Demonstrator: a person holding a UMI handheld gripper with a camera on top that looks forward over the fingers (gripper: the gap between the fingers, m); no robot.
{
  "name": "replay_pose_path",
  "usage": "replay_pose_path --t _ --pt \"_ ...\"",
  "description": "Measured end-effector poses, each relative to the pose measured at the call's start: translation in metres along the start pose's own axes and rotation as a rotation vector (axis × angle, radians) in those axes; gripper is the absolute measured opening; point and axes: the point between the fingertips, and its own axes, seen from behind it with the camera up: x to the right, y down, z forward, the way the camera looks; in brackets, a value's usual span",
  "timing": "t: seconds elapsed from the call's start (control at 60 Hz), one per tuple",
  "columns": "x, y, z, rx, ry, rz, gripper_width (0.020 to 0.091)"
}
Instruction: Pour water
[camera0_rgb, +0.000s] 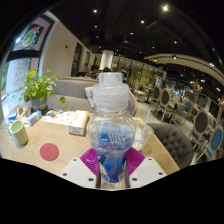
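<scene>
Fingers of the gripper (111, 163) are closed against the lower body of a clear plastic water bottle (111, 125) with a pale cap and a blue-and-white label, one magenta pad (91, 160) pressed to each side of it. The bottle stands upright between them, its base hidden behind the pads, so whether it rests on the wooden table (62, 140) or is lifted off cannot be told. It fills the middle of the view, rising well above the fingertips.

On the table, off to the left of the bottle, lies a round red coaster (49, 151). Beyond that sits a pale green cup (18, 132), and farther back a leafy green plant in a pot (38, 89). A flat stack of white papers or books (66, 120) rests near the bottle's left shoulder. Chairs (176, 142) stand to the right, and ceiling lights dot the dark room beyond.
</scene>
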Motion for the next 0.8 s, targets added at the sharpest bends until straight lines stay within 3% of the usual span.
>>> replay_pose_path --t 0.15,0.283,0.417,0.633,0.8 --pt "-0.021 -0.080 -0.022 0.073 0.108 -0.224 0.0321" --pt "-0.068 -0.152 -0.035 0.149 0.228 -0.553 0.0319" --pt "-0.138 -0.196 -0.040 0.217 0.321 -0.924 0.0318" --pt "-0.236 -0.201 -0.025 0.269 0.426 -1.500 0.0316" --pt "-0.260 -0.170 0.002 0.162 0.460 -1.845 0.0316"
